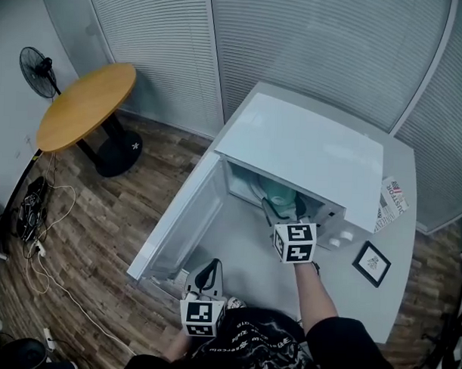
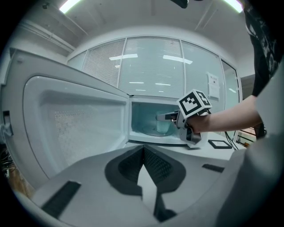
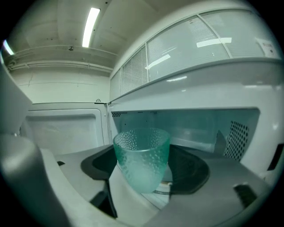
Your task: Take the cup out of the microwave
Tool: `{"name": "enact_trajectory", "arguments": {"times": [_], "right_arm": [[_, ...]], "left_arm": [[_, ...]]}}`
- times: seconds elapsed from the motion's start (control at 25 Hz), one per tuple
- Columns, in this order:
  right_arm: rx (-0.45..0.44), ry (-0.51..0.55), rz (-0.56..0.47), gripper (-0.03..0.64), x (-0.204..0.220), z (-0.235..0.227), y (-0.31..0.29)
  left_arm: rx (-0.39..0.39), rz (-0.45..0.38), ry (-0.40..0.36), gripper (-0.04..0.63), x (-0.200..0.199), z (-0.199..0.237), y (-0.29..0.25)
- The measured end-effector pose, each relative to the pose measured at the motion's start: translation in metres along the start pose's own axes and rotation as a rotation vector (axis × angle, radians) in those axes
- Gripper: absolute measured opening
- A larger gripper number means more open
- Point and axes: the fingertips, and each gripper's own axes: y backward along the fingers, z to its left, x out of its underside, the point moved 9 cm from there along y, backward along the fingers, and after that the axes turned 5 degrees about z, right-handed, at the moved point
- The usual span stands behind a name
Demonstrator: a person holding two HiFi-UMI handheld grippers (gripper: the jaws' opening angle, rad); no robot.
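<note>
The white microwave [image 1: 308, 152] stands on a pale counter [image 1: 243, 267] with its door [image 1: 181, 216] swung open to the left. A green dimpled glass cup [image 3: 143, 157] stands upright just inside the cavity, over the glass turntable [image 2: 151, 131]. My right gripper [image 3: 146, 179] reaches into the opening and is shut on the cup [image 1: 280, 195], one dark pad on each side of it. From the left gripper view the cup [image 2: 163, 125] sits just ahead of the right gripper's marker cube [image 2: 194, 103]. My left gripper [image 2: 143, 153] hangs back near the counter's front edge, shut and holding nothing.
A small black picture frame [image 1: 371, 263] and a printed paper [image 1: 393, 201] lie on the counter right of the microwave. On the wooden floor at the left are a round wooden table [image 1: 86, 103], a fan [image 1: 38, 71] and loose cables [image 1: 40, 234].
</note>
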Motion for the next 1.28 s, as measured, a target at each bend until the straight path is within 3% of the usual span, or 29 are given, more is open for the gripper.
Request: {"name": "enact_trajectory", "arguments": {"times": [0.68,1.28], "right_arm": [[-0.048,0.008,0.014,0.367,0.018,0.01,0.033],[-0.053,-0.021,0.032,0.367,0.042,0.015,0.066]], "left_arm": [[-0.008,-0.022,0.016,0.007,0.005,-0.008,0.003],[0.038,-0.035,-0.014,0.006,-0.003,-0.023,-0.006]]}}
